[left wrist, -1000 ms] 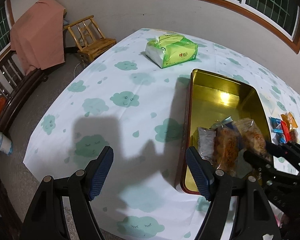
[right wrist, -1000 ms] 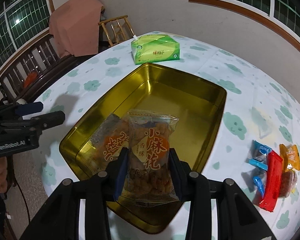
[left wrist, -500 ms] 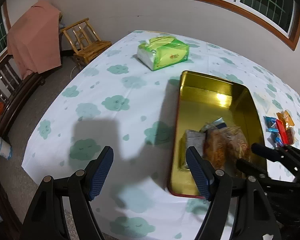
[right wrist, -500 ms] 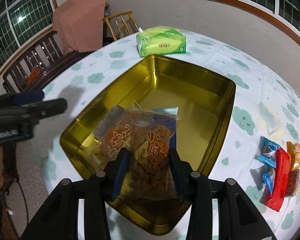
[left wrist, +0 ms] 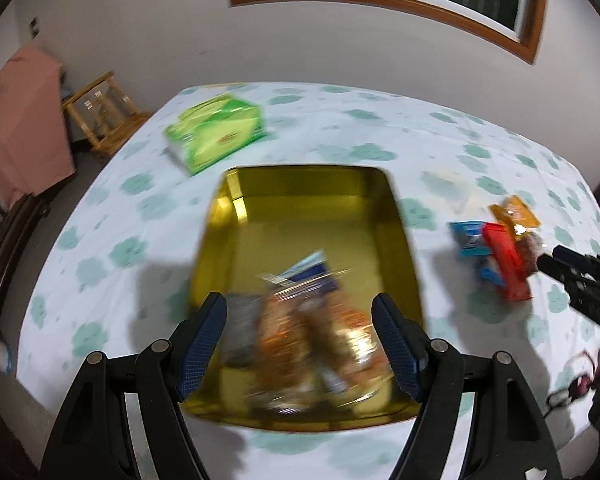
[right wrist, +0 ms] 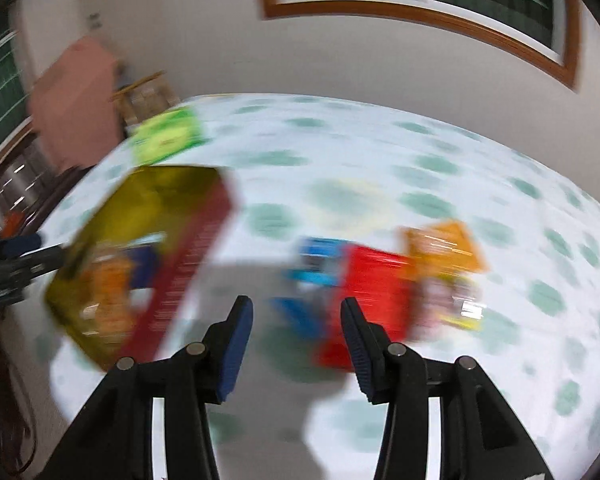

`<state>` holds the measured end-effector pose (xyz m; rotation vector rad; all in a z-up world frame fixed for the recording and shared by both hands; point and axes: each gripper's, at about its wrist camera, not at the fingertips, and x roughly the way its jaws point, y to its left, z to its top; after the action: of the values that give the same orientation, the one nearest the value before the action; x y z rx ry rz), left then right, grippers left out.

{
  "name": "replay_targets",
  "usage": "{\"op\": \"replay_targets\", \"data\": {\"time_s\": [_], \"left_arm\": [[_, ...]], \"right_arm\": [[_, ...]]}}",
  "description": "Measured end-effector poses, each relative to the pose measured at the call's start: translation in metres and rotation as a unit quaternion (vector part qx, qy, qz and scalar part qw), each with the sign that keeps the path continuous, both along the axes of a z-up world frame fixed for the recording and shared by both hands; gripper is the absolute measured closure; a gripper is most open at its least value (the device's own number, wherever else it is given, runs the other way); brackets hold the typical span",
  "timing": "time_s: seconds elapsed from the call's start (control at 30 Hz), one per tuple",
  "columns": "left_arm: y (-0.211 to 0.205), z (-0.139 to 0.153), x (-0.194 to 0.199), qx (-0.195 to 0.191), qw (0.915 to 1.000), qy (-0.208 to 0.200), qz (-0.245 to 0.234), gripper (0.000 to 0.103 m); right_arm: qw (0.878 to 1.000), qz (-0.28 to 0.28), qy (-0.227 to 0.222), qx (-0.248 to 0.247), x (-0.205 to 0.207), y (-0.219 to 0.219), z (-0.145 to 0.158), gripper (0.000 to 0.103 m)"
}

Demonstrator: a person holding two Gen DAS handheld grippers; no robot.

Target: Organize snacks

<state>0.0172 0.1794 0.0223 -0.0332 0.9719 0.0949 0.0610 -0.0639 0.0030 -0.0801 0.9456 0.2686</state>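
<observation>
A gold tin (left wrist: 312, 216) sits on the cloud-print tablecloth with several snack packets (left wrist: 312, 332) piled at its near end. My left gripper (left wrist: 300, 340) is open and empty, hovering over that near end. My right gripper (right wrist: 296, 340) is open and empty above the cloth, just short of a loose cluster of snacks: a red bar (right wrist: 368, 288), blue packets (right wrist: 316, 264) and an orange packet (right wrist: 444, 248). The tin (right wrist: 148, 216) lies to its left. The right wrist view is blurred. The cluster also shows in the left wrist view (left wrist: 500, 248), with the right gripper (left wrist: 580, 280) beside it.
A green tissue pack (left wrist: 216, 132) lies on the table beyond the tin. A wooden chair (left wrist: 100, 116) and a pink-draped piece of furniture (left wrist: 20, 120) stand off the table's far left corner. The table's near edge runs just below both grippers.
My right gripper has let go of the snack packet into the tin, opened, and swung right to the loose snacks. My left gripper has moved right, over the tin's near end.
</observation>
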Motion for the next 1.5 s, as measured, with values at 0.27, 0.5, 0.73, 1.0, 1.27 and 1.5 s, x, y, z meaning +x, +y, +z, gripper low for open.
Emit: {"op": "replay_targets", "data": {"time_s": [0.27,0.5,0.73,1.0,1.27,1.5], "left_arm": [[-0.062,-0.006,0.033,-0.011,0.9979,-0.001,-0.063,0.031],[-0.106,-0.019,0.059,-0.017,0.994,0.008,-0.108,0.031],[-0.139,-0.042,0.075,-0.022,0.989,0.032,-0.143,0.031],[-0.158,-0.065,0.081,-0.031,0.9839,0.064,-0.164,0.034],[-0.163,-0.08,0.09,-0.052,0.9818,0.087,-0.161,0.056],[-0.171,-0.087,0.095,-0.041,0.9816,0.09,-0.163,0.063]], "right_arm": [[0.996,-0.08,0.025,0.014,0.035,-0.078,-0.021,0.056],[0.995,-0.087,0.046,0.025,0.064,-0.083,-0.046,0.056],[0.996,-0.08,0.039,0.022,0.07,-0.084,-0.06,0.064],[0.998,-0.067,0.013,0.001,0.056,-0.098,-0.062,0.073],[0.996,-0.082,-0.013,-0.037,0.032,-0.134,-0.063,0.073],[0.995,-0.091,-0.023,-0.033,0.026,-0.146,-0.066,0.073]]}}
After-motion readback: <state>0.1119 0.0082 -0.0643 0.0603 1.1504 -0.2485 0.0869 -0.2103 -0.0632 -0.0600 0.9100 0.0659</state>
